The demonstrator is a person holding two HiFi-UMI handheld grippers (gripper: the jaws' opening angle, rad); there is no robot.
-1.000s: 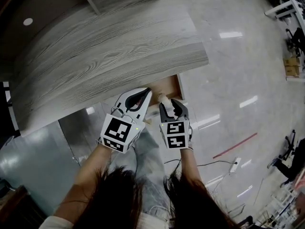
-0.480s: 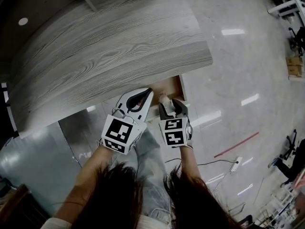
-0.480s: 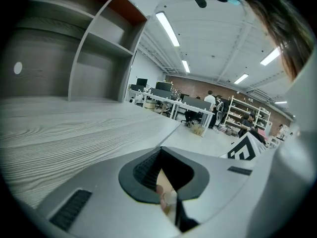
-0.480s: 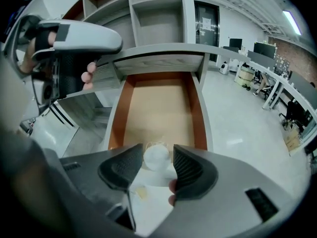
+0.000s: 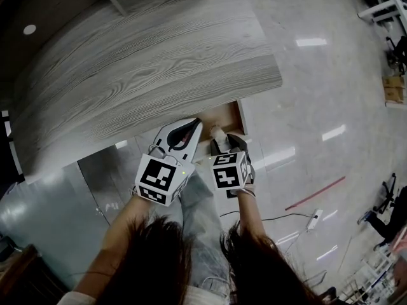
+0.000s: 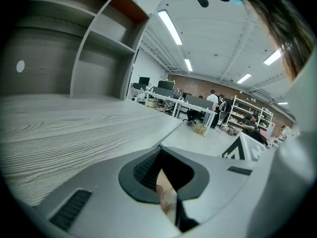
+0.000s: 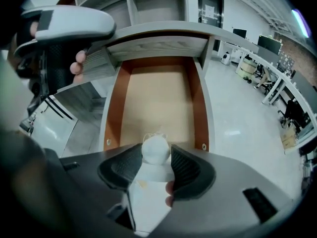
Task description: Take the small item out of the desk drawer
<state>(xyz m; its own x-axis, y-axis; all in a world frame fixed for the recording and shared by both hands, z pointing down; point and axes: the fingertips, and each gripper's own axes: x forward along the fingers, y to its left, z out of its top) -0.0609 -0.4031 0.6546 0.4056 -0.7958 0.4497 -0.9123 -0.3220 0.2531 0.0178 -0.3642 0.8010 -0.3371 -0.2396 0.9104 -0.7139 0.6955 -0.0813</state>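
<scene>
- 2 jaws of the right gripper have just spread wide around the small white round item at the drawer's front edge, not pressing it.
- Lower squarely, then close gently.
- Left gripper: jaws together, empty.

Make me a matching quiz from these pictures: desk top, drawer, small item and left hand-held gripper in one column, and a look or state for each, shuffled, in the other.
Column one
1. desk top
2. drawer
3. small item
4. left hand-held gripper

Column two
A. jaws together, nothing between them
B. white, with a rounded top
C. grey wood grain
D. pulled out, tan floor inside

Pairs: 1-C, 2-D, 3-B, 4-A
</scene>
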